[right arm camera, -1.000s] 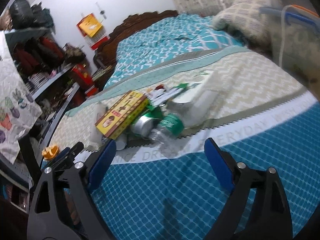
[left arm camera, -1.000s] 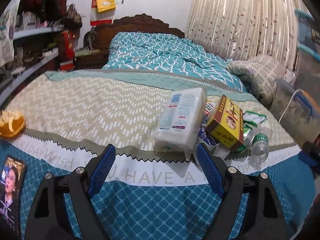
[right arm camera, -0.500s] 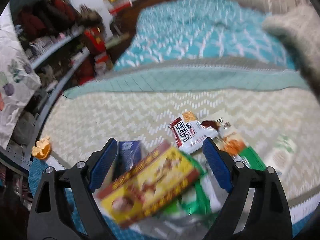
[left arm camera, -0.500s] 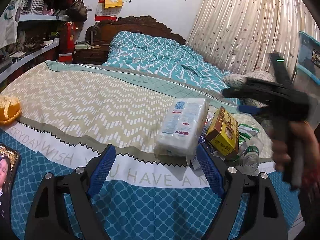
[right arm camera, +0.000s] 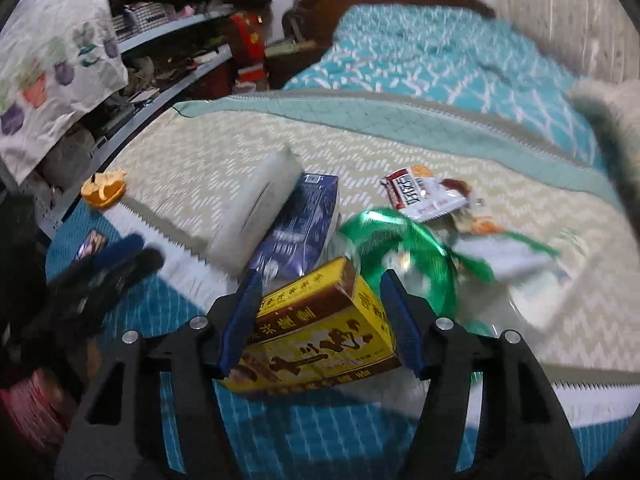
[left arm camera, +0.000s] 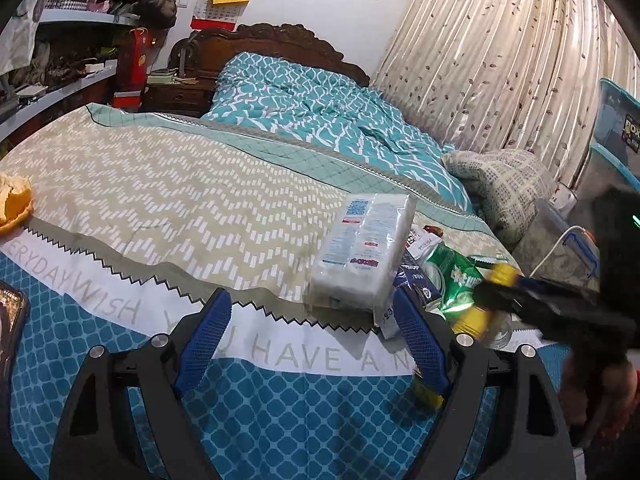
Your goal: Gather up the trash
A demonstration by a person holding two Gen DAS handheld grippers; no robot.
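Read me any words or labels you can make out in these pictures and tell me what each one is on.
"WISH" and "HAVE A": bedspread, pale band near the foot of the bed.
"ERYDAY": same band, left end, cut off by the frame.
Tissue pack: blue and red label, too small to read.
Yellow box: large Chinese characters, too blurred to read.
Red and white snack wrapper: Chinese characters, blurred.
Blue box: print unreadable.

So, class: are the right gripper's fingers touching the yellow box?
Touching. In the right wrist view, both fingers flank the yellow box, no gap showing.
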